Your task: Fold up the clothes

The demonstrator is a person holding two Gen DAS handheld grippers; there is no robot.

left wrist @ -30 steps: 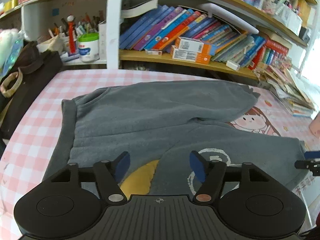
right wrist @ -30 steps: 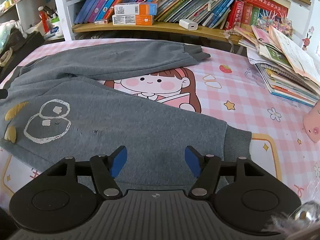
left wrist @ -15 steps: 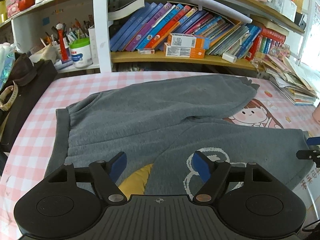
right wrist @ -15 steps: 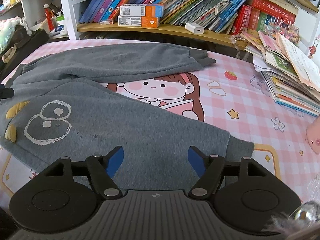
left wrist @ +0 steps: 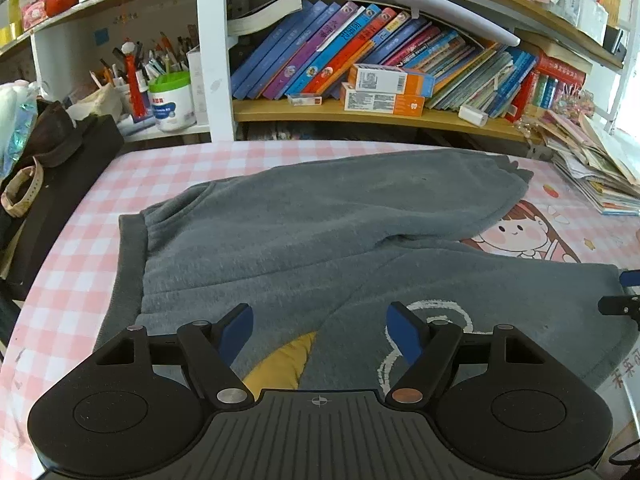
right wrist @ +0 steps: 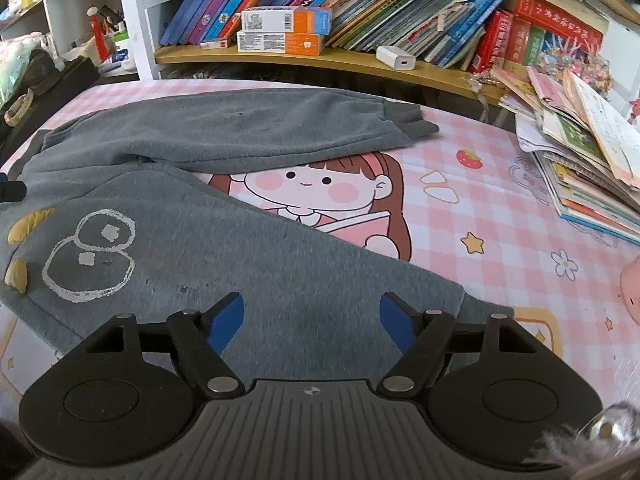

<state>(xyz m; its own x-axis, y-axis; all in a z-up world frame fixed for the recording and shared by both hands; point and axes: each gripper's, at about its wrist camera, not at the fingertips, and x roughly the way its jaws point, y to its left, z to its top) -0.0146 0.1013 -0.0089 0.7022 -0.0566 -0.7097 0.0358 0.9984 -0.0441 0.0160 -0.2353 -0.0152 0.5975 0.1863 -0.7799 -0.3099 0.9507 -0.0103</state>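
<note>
Grey fleece trousers (left wrist: 320,232) lie spread flat on the pink checked tablecloth, waistband to the left, both legs running right in a V. The near leg carries a white ring print (right wrist: 90,256) and yellow patches. My left gripper (left wrist: 320,330) is open and empty above the near leg close to the waist. My right gripper (right wrist: 312,326) is open and empty above the near leg close to its cuff (right wrist: 486,312). The trousers show in the right wrist view too (right wrist: 240,132). The right gripper's fingertip shows at the right edge of the left wrist view (left wrist: 630,278).
A bookshelf (left wrist: 360,110) full of books runs along the table's far side. A pile of booklets (right wrist: 580,148) sits at the right. A dark bag (left wrist: 52,168) lies at the left edge. A cartoon girl print (right wrist: 320,188) shows between the legs.
Both grippers have pulled back and lifted a little, so the trousers sit slightly farther off in each view. Both stay open. The trousers have not moved.
</note>
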